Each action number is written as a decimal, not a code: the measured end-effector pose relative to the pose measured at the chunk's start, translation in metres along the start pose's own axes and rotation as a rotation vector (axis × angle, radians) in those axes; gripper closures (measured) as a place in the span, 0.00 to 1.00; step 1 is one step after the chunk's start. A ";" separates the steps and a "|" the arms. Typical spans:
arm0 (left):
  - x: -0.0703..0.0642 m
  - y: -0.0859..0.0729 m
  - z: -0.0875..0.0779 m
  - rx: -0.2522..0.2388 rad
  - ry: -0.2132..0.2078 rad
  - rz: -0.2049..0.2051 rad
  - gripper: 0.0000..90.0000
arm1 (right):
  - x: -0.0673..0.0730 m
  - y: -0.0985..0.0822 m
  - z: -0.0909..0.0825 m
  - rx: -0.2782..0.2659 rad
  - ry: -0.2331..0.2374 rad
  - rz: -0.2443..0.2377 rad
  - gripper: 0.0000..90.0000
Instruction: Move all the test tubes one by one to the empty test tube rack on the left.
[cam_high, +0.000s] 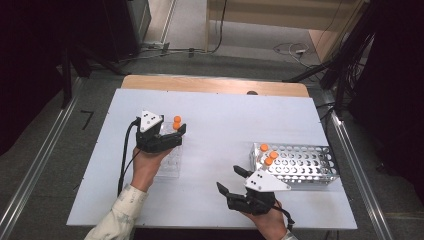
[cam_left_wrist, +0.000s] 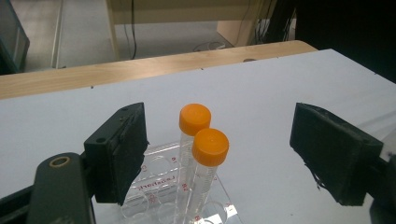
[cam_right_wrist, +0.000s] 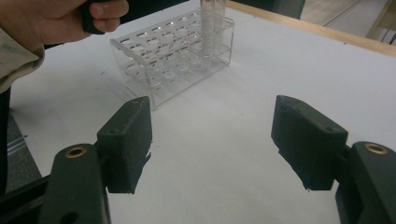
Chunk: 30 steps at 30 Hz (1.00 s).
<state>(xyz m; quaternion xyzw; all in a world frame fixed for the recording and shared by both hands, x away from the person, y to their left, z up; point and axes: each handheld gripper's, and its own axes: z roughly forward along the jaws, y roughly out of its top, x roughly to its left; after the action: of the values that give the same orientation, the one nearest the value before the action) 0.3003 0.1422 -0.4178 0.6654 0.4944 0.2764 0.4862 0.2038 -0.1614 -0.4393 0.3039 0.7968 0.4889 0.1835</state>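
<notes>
My left gripper (cam_left_wrist: 219, 154) has its fingers apart astride two upright tubes (cam_left_wrist: 205, 163) seated in the clear rack (cam_high: 169, 165); right gripper (cam_high: 235, 182), fingers apart, hovers empty beside the metal rack (cam_high: 300, 165), nearer its tubes.

A white tabletop (cam_high: 220, 130) with a bare wooden strip along its far edge carries two racks, well apart: a clear plastic rack (cam_high: 170, 162) toward the left and a perforated metal rack (cam_high: 300, 162) toward the right, both resting flat on it.
</notes>
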 end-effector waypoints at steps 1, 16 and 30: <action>0.000 0.000 0.000 -0.002 -0.001 0.001 0.21 | -0.001 0.000 -0.003 -0.008 -0.006 -0.007 0.31; 0.002 -0.003 -0.010 0.006 -0.018 0.000 0.17 | -0.028 -0.010 -0.048 -0.064 -0.110 0.042 0.31; 0.006 -0.004 -0.013 0.000 -0.013 -0.019 0.16 | -0.052 -0.030 -0.055 -0.092 -0.239 0.105 0.32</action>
<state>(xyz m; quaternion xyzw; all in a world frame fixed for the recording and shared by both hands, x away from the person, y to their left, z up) 0.2896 0.1526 -0.4175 0.6623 0.4976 0.2673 0.4922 0.2011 -0.2421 -0.4414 0.3924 0.7292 0.4941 0.2649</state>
